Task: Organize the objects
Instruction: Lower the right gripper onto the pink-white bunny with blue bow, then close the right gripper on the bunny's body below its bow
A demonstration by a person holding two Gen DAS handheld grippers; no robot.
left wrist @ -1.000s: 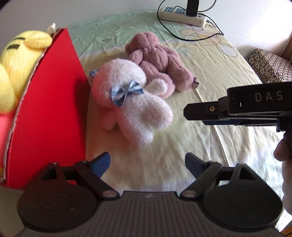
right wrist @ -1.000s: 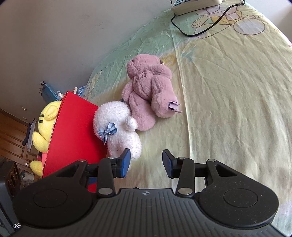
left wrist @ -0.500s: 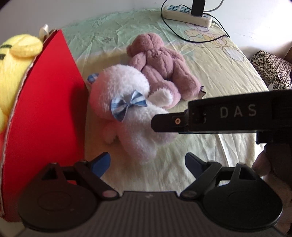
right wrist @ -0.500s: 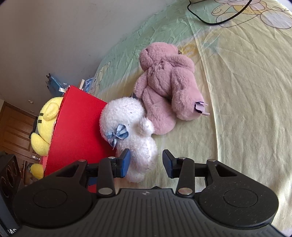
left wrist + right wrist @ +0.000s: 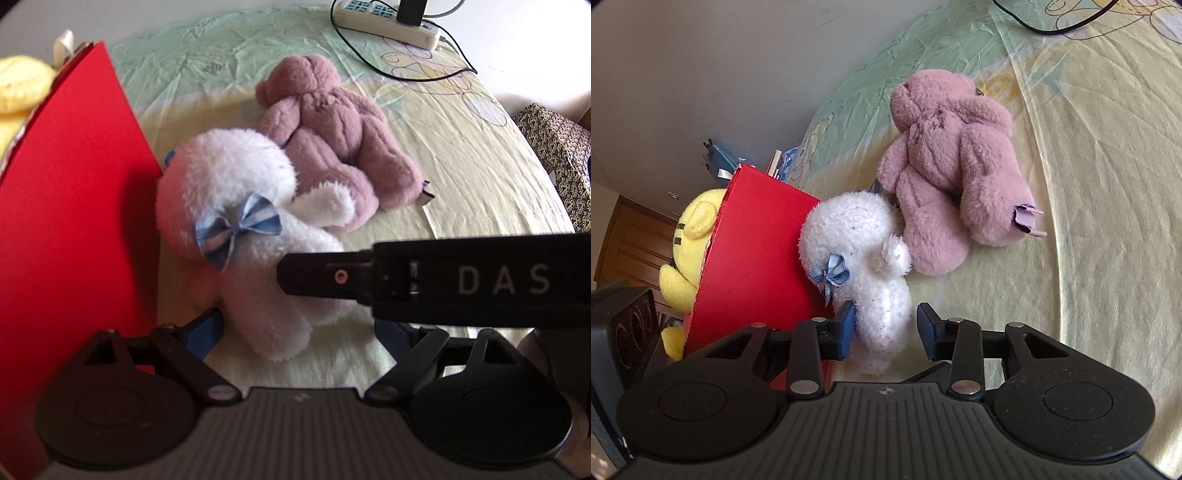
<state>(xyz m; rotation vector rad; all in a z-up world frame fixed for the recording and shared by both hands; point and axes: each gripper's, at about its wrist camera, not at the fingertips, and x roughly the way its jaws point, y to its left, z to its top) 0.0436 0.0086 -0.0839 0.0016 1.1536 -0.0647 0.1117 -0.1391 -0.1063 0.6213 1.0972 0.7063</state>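
The white plush toy (image 5: 864, 258) lies on the bed (image 5: 1108, 184), its head touching the red box (image 5: 753, 266) and its back against the pink plush bear (image 5: 953, 173). The right gripper (image 5: 886, 325) is open, and its fingers (image 5: 846, 325) stand on both sides of the lower body of the toy, not yet pressing it. The left gripper (image 5: 299, 332) is also open, holds nothing, and waits just before the toy's leg. I think the step in hand is to grasp the white toy and put it in the box, where a yellow plush toy (image 5: 687, 251) already sits. To do it well, the fingers should go deeper around the body before closing, because soft fur slips easily, and then lift straight up so the pink bear is not dragged.
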